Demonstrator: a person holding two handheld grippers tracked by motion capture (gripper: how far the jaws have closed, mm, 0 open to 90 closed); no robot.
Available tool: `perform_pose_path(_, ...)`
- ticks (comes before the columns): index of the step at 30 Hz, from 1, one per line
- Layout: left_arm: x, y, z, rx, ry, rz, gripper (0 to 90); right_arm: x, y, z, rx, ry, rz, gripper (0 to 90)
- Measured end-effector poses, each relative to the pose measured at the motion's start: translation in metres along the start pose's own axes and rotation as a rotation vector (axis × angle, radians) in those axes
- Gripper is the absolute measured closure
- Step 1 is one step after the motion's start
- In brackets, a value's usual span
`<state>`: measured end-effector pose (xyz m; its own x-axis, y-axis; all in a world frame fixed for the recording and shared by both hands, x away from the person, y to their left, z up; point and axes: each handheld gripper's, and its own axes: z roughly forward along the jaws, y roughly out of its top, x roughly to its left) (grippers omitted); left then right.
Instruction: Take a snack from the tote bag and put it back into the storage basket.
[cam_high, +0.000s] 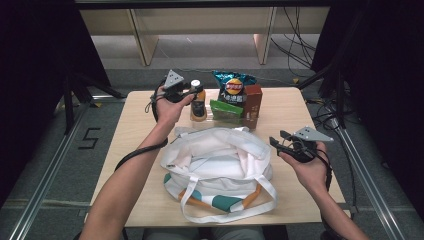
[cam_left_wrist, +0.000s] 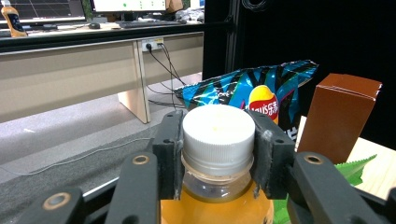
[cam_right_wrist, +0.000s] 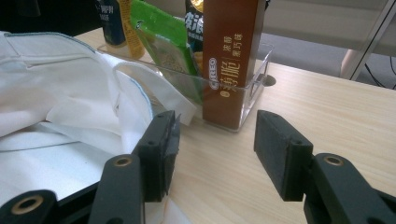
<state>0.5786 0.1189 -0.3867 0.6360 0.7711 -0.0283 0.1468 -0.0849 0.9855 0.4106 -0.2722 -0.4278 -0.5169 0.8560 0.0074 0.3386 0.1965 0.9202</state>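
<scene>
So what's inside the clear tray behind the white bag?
The clear tray holds a brown box, a green packet and a chip bag; their bases and the tray floor are hidden.

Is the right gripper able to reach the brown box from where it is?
Probably yes: the right gripper is open, and bare table lies between it and the brown box.

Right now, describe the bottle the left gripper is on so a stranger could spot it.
Look to the far edge of the wooden table, left end of the clear tray of snacks. The bottle stands there, the left gripper clamped on its neck: orange drink, white cap, the tray's only bottle.
</scene>
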Motion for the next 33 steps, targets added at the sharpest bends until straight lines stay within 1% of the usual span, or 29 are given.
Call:
perform_pose_path(3, 0.000, -0.001, 0.000, 0.005, 0.002, 0.000, 58.4, 0.000, 0.000, 0.000, 0.002, 0.006, 0.005, 49.1)
perform_pose_path(5, 0.000, -0.002, 0.000, 0.009, 0.002, 0.000, 58.4, 0.000, 0.000, 0.000, 0.002, 0.005, 0.005, 49.1)
perform_pose_path(6, 0.000, -0.002, 0.000, 0.012, 0.002, 0.001, 58.4, 0.000, 0.000, 0.000, 0.000, -0.004, 0.002, 49.1)
perform_pose_path(7, 0.000, -0.002, 0.000, 0.014, 0.003, 0.001, 58.4, 0.000, 0.000, 0.000, 0.002, 0.004, 0.006, 49.1)
perform_pose_path(8, 0.000, -0.002, 0.000, 0.015, 0.004, 0.000, 58.4, 0.000, 0.000, 0.000, 0.001, -0.002, 0.002, 49.1)
perform_pose_path(9, 0.000, -0.003, 0.000, 0.016, 0.003, -0.005, 58.4, 0.001, 0.000, 0.000, 0.003, 0.004, 0.020, 49.1)
perform_pose_path(11, 0.000, -0.003, 0.001, 0.018, 0.002, -0.006, 58.4, 0.000, 0.000, 0.000, -0.002, -0.001, -0.004, 49.1)
perform_pose_path(14, 0.000, -0.004, 0.001, 0.028, 0.003, -0.007, 58.4, 0.000, 0.000, 0.000, -0.001, 0.003, 0.001, 49.1)
perform_pose_path(15, 0.000, -0.005, 0.001, 0.031, 0.002, -0.006, 58.4, 0.001, 0.000, 0.000, 0.003, 0.003, 0.019, 49.1)
perform_pose_path(16, 0.000, -0.005, 0.001, 0.033, 0.003, -0.004, 58.4, 0.001, -0.001, 0.000, 0.005, -0.003, 0.019, 49.1)
perform_pose_path(18, 0.000, -0.006, 0.001, 0.035, 0.004, -0.009, 58.4, 0.001, 0.000, 0.000, 0.002, 0.005, 0.009, 49.1)
perform_pose_path(19, 0.000, -0.007, 0.001, 0.036, 0.003, -0.008, 58.4, 0.001, 0.000, 0.001, 0.003, 0.013, 0.014, 49.1)
perform_pose_path(20, 0.001, -0.007, 0.001, 0.042, 0.002, -0.003, 58.4, 0.000, 0.000, 0.000, -0.003, 0.001, -0.008, 49.1)
perform_pose_path(21, 0.001, -0.007, 0.002, 0.047, 0.001, -0.003, 58.4, 0.000, 0.000, 0.000, 0.000, 0.005, 0.001, 49.1)
perform_pose_path(23, 0.001, -0.008, 0.002, 0.053, 0.002, 0.000, 58.4, 0.000, 0.000, 0.000, 0.000, 0.002, 0.001, 49.1)
perform_pose_path(24, 0.001, -0.009, 0.002, 0.052, 0.005, -0.005, 58.4, 0.000, 0.000, 0.000, 0.004, 0.002, 0.002, 49.1)
perform_pose_path(26, 0.001, -0.010, 0.002, 0.056, 0.008, -0.005, 58.4, 0.003, -0.001, 0.000, 0.014, 0.003, 0.024, 49.1)
perform_pose_path(27, 0.001, -0.011, 0.003, 0.059, 0.009, -0.008, 58.4, 0.002, 0.000, 0.000, 0.015, 0.004, 0.010, 49.1)
perform_pose_path(30, 0.000, -0.014, 0.003, 0.066, 0.006, -0.010, 58.4, 0.004, 0.000, 0.000, 0.017, 0.002, 0.024, 49.1)
perform_pose_path(31, 0.001, -0.014, 0.003, 0.071, 0.006, -0.006, 58.4, 0.002, 0.000, 0.000, 0.015, 0.003, 0.009, 49.1)
perform_pose_path(32, 0.001, -0.015, 0.004, 0.071, 0.008, -0.015, 58.4, 0.002, 0.000, 0.000, 0.016, 0.005, 0.014, 49.1)
perform_pose_path(33, 0.001, -0.016, 0.004, 0.071, 0.011, -0.015, 58.4, 0.002, -0.001, 0.000, 0.011, 0.003, 0.015, 49.1)
